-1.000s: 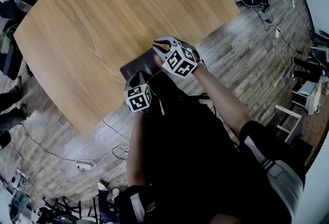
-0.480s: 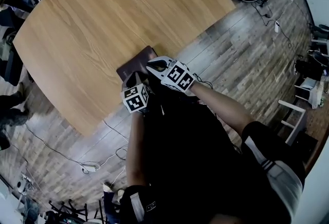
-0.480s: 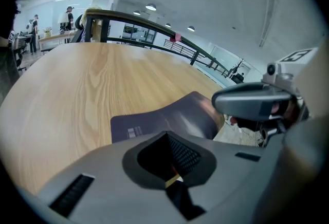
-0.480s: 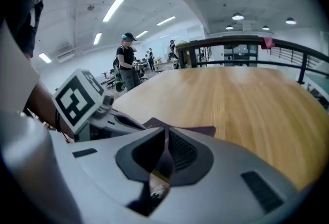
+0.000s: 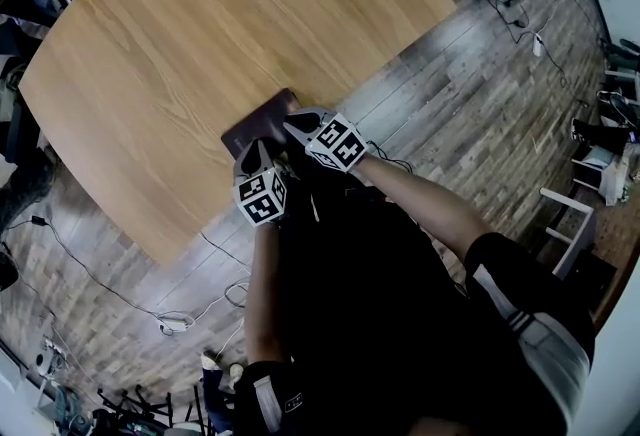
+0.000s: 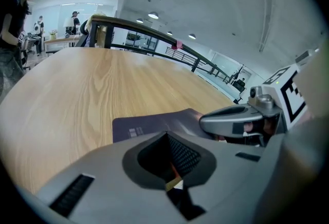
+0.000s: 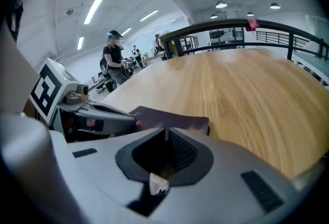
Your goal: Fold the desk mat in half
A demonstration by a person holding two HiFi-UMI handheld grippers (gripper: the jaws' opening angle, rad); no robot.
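A dark desk mat (image 5: 258,124) lies at the near edge of the round wooden table (image 5: 200,24). Only a small dark patch of it shows ahead of the two grippers. My left gripper (image 5: 250,152) sits at its near left side, jaws closed together on the mat's edge (image 6: 149,124). My right gripper (image 5: 292,124) is close beside it on the right, also closed on the mat (image 7: 169,115), whose right corner looks thick and slightly raised. In each gripper view the other gripper shows just alongside. The mat's near edge is hidden under the jaws.
The table edge runs just below the grippers, with plank floor beyond. Cables and a power strip (image 5: 172,324) lie on the floor at the left, and a white stool (image 5: 565,234) stands at the right. A person (image 7: 113,58) stands past the table's far side.
Both grippers have drawn back toward the table's near edge. The right one has come down and left across the mat, so it now sits close beside the left one.
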